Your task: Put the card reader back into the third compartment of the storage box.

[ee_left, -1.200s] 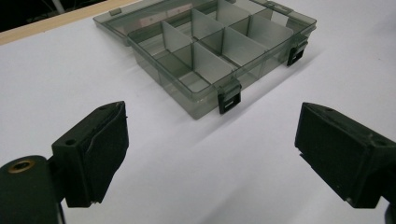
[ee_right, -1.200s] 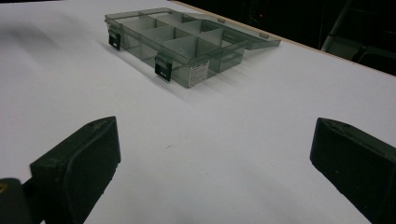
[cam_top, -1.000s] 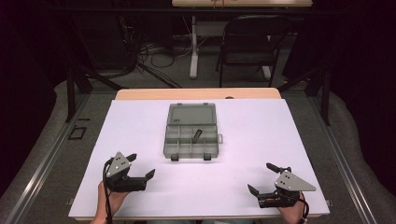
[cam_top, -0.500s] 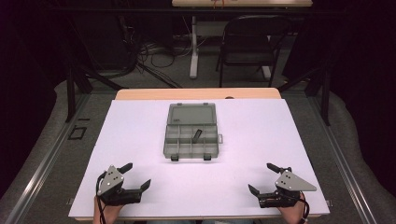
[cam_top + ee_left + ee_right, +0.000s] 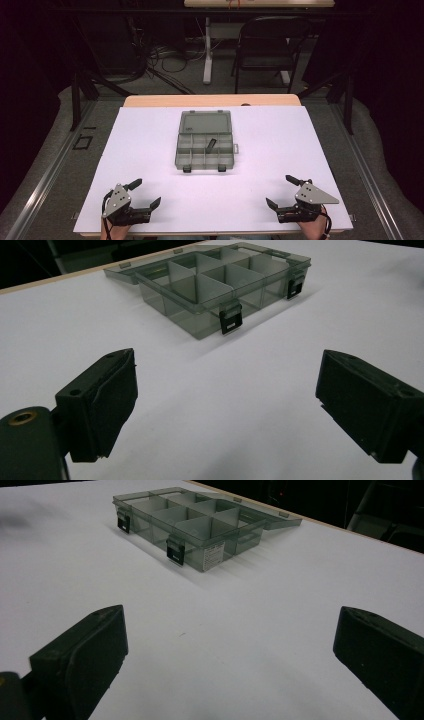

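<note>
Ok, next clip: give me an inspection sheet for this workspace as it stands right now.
Surface: white sheet over a wooden table.
Job's things: smoky compartment box, lid folded open away from the person; a small dark item in a middle compartment; other compartments look empty.
Clutter: nothing seen on the sheet.
Grippers: left gripper and right gripper at the near edge, jaws wide apart, holding nothing.
Cables: floor cables behind the table.
Surroundings: dark room, folding chair, second table's leg.
</note>
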`<state>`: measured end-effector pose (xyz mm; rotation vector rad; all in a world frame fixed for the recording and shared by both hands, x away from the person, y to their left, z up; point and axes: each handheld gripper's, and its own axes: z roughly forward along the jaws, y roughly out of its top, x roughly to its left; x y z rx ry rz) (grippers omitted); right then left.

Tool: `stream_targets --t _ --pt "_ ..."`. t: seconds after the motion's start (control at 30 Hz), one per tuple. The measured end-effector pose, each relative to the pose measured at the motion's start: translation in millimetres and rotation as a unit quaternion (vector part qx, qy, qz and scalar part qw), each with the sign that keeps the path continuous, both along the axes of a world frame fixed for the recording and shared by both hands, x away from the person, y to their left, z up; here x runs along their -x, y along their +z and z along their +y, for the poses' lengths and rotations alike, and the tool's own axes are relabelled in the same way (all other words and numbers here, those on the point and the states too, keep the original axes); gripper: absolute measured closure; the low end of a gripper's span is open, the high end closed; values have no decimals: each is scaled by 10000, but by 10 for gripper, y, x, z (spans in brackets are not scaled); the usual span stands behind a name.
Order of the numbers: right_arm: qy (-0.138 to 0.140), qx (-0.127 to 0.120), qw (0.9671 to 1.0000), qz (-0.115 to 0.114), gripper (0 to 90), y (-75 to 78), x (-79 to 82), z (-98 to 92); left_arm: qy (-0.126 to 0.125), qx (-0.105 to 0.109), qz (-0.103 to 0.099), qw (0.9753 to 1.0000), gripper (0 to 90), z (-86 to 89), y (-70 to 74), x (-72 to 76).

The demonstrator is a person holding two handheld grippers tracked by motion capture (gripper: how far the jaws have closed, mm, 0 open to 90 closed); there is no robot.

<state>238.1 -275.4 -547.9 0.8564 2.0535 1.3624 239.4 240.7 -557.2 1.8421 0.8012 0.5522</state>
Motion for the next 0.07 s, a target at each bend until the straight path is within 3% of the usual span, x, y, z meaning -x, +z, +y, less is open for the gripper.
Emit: stream_targets --t 0.07 --pt "-12 4 10000 -7 0 0 1 -5 4 14 3 10000 100 2 1 -8"
